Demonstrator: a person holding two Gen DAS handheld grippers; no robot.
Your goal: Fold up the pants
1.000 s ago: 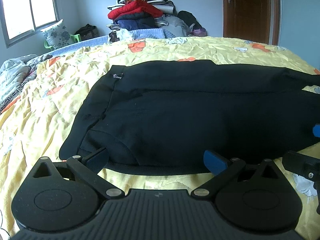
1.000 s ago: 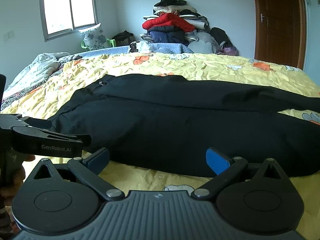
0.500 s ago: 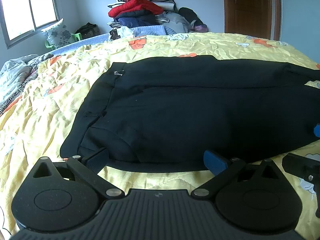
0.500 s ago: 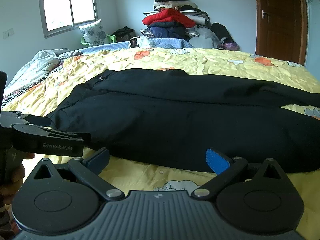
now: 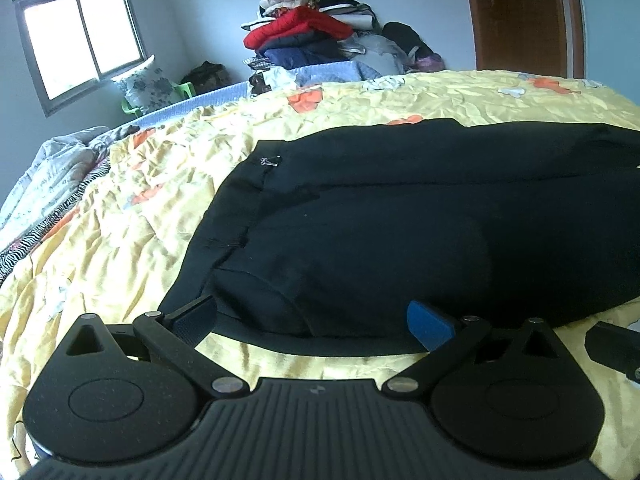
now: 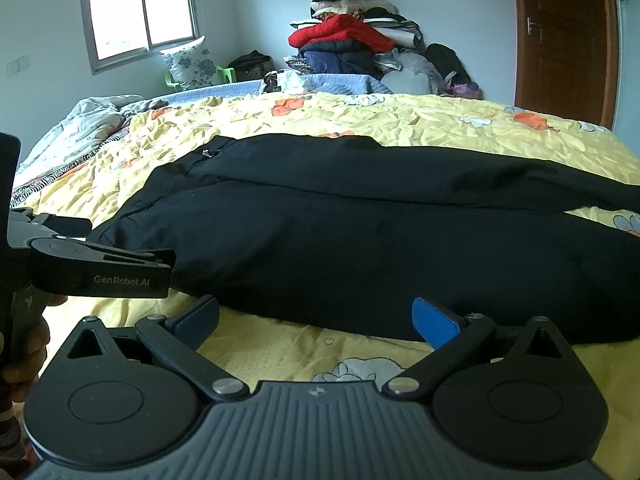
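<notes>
Black pants (image 5: 400,216) lie flat on the yellow flowered bedspread (image 5: 120,248), waistband to the left and legs running off to the right. In the right wrist view the pants (image 6: 360,240) show both legs, slightly parted at the right. My left gripper (image 5: 312,320) is open, its fingers at the near hem by the waist corner. My right gripper (image 6: 316,322) is open and empty, just short of the near leg's edge. The left gripper's body (image 6: 100,270) shows at the left of the right wrist view.
A heap of folded clothes (image 5: 316,36) stands beyond the bed's far edge. A crumpled grey blanket (image 5: 44,176) lies at the bed's left. A pillow on a green chair (image 6: 192,64) sits under the window. A brown door (image 6: 560,40) is at the right.
Both grippers have moved closer to the near edge of the pants and tilted a little. The pants have not moved and both grippers stay open.
</notes>
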